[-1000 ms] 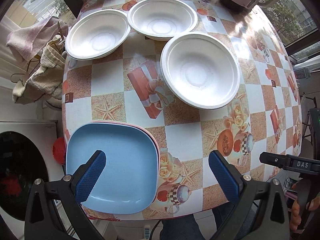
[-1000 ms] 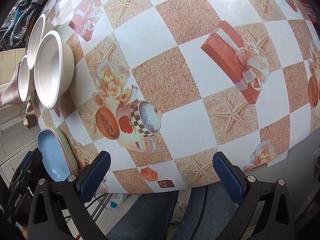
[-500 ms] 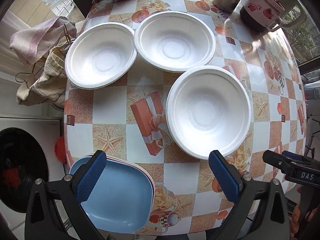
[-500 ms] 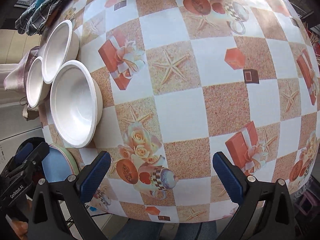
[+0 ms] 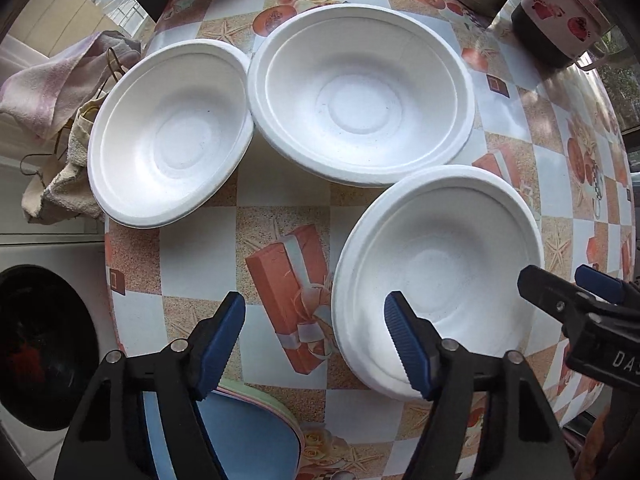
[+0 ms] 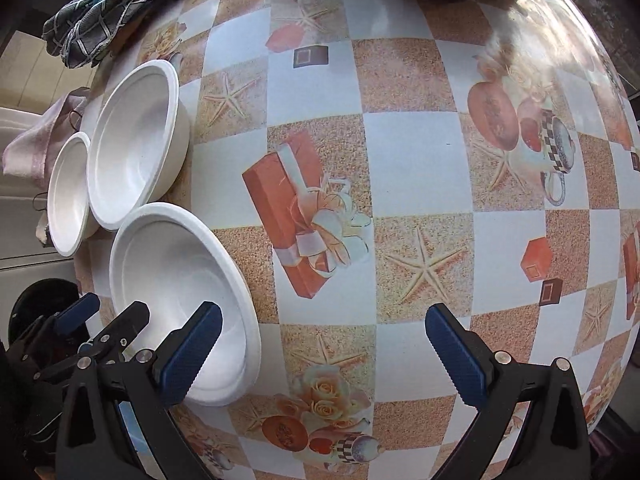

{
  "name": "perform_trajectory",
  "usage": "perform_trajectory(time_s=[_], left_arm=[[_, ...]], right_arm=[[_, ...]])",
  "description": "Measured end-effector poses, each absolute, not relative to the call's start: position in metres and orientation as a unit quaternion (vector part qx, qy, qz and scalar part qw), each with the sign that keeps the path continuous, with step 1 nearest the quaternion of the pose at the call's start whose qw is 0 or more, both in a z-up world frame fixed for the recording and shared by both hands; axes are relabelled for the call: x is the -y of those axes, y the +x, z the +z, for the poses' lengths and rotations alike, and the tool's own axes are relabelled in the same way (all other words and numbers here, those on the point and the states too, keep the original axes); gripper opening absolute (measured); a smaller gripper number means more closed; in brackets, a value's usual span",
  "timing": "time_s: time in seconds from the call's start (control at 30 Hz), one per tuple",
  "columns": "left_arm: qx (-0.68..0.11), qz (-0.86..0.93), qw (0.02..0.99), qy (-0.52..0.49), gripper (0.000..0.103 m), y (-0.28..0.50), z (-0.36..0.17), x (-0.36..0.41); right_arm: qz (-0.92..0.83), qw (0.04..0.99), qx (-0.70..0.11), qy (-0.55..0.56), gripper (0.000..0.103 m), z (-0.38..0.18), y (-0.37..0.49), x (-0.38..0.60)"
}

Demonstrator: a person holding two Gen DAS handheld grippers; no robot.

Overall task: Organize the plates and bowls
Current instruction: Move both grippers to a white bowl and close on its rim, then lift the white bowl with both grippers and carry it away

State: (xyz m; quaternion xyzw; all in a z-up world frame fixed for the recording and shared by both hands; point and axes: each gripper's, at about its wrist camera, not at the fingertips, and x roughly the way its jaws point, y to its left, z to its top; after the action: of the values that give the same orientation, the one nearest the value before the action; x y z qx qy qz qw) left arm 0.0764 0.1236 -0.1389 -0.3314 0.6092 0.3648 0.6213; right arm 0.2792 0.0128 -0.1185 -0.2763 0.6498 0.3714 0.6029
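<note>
Three white foam bowls stand on the patterned table: a near one (image 5: 440,268), a far middle one (image 5: 360,92) and a far left one (image 5: 168,136). My left gripper (image 5: 316,336) is open; its right finger is over the near bowl's inner left side, its left finger over the table. A stack of square plates, blue on top (image 5: 248,440), lies under it at the table's near edge. My right gripper (image 6: 320,356) is open, with its left finger over the near bowl (image 6: 176,276) and its right finger over bare table. The other two bowls (image 6: 132,152) lie beyond.
A dark mug and a pink-and-white lidded pot (image 5: 560,20) stand at the far right. A checked cloth (image 6: 104,12) lies at the far edge. Towels on a rack (image 5: 52,120) and a washing machine door (image 5: 40,340) are left of the table.
Both grippers have moved forward over the table toward the near bowl. The left gripper's jaws have narrowed and the blue plates have dropped to the bottom of its view.
</note>
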Motion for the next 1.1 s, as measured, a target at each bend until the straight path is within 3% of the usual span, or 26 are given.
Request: perform_trajectory(time_s=[0.13, 0.2, 0.33, 0.37, 0.43, 0.47, 0.5, 0.77, 1.1], left_arm=[[-0.613, 0.363, 0.61, -0.348, 0.065, 0.08, -0.151, -0.13], [-0.618, 0.358, 0.606, -0.35, 0.061, 0.083, -0.157, -0.13], [-0.624, 0.35, 0.605, -0.35, 0.05, 0.09, -0.161, -0.126], [-0.626, 0.346, 0.605, -0.35, 0.047, 0.09, -0.164, -0.125], [-0.625, 0.339, 0.609, -0.351, 0.037, 0.094, -0.166, -0.121], [-0.624, 0.336, 0.614, -0.348, 0.034, 0.097, -0.166, -0.12], [-0.626, 0.337, 0.616, -0.34, 0.033, 0.1, -0.165, -0.117], [-0.658, 0.299, 0.638, -0.265, 0.032, 0.143, -0.165, -0.058], [-0.698, 0.177, 0.672, -0.175, 0.033, 0.208, -0.174, 0.092]], right_arm=[[0.38, 0.604, -0.642, -0.279, 0.101, -0.128, 0.257, -0.033], [0.381, 0.6, -0.643, -0.285, 0.083, -0.132, 0.251, -0.037], [0.384, 0.588, -0.657, -0.273, 0.065, -0.145, 0.239, -0.04], [0.387, 0.582, -0.661, -0.274, 0.053, -0.15, 0.239, -0.034], [0.401, 0.586, -0.651, -0.27, 0.044, -0.152, 0.233, -0.035], [0.411, 0.578, -0.655, -0.261, 0.031, -0.154, 0.231, -0.034], [0.414, 0.573, -0.659, -0.256, 0.025, -0.156, 0.23, -0.033], [0.404, 0.588, -0.656, -0.248, 0.02, -0.164, 0.232, 0.021], [0.326, 0.634, -0.667, -0.218, 0.022, -0.175, 0.265, 0.17]])
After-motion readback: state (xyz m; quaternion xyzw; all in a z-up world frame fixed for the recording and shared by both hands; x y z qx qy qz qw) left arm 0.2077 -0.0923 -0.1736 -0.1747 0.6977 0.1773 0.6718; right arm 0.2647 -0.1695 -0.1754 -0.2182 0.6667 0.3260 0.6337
